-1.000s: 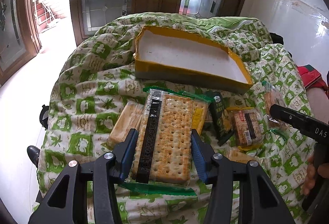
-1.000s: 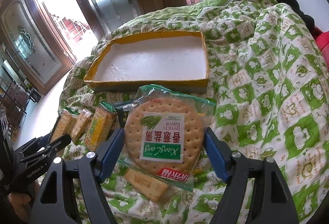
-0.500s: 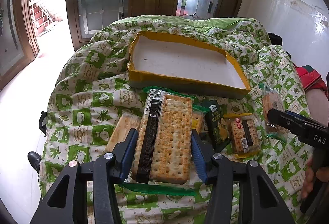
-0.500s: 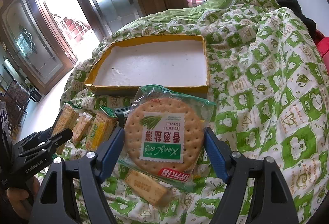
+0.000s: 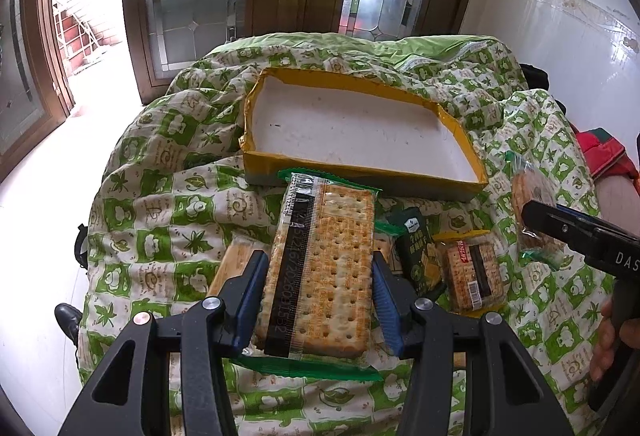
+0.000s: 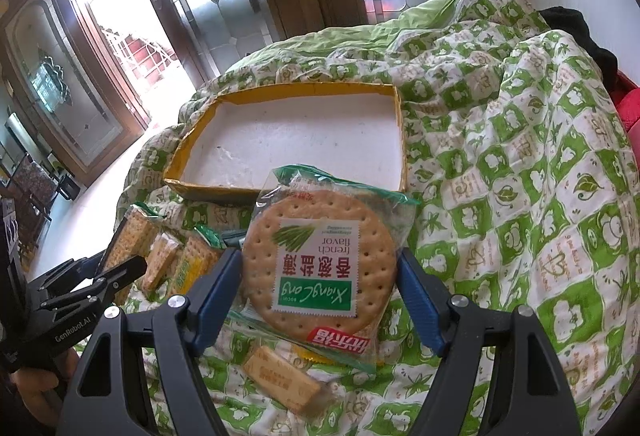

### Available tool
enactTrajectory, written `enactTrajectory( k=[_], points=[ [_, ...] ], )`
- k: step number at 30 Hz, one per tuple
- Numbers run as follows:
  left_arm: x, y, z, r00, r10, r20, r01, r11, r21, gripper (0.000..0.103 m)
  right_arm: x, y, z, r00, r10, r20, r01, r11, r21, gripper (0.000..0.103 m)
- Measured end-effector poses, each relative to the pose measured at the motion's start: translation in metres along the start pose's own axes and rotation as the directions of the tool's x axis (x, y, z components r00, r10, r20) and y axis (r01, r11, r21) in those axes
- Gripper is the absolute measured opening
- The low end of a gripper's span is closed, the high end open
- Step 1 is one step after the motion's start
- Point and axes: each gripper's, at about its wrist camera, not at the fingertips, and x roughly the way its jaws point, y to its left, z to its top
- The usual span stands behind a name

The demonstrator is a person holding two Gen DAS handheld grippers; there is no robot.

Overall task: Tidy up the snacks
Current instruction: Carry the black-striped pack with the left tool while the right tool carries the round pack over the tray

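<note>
Item: rectangular cracker pack [image 5: 320, 268], clenched in your left gripper [image 5: 318, 300]. Item: round biscuit pack [image 6: 320, 268], clenched in your right gripper [image 6: 320, 300]. Over the last second you raised both off the quilt [image 6: 520, 196], short of the tray [image 5: 360, 124], which sat unfilled toward the bed's far edge.

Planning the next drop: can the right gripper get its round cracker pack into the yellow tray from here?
Probably yes. The right gripper holds the round cracker pack lifted, directly in front of the yellow tray. Its white floor looks bare and nothing stands between them; the left gripper is off to the side.
</note>
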Motion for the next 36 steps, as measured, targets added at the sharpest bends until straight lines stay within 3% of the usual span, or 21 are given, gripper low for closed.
enactTrajectory(
  k=[18,36],
  points=[
    [0.001,0.000,0.029,1.000,-0.011,0.013,0.011,1.000,-0.003,0.053,0.005,-0.012,0.018,1.000,0.010,0.007,-0.010,1.000,0.014,0.077],
    [0.025,-0.002,0.063,1.000,-0.024,0.003,0.024,1.000,-0.018,0.053,0.034,-0.028,0.067,1.000,0.025,0.015,-0.025,0.999,0.046,0.077]
  ],
)
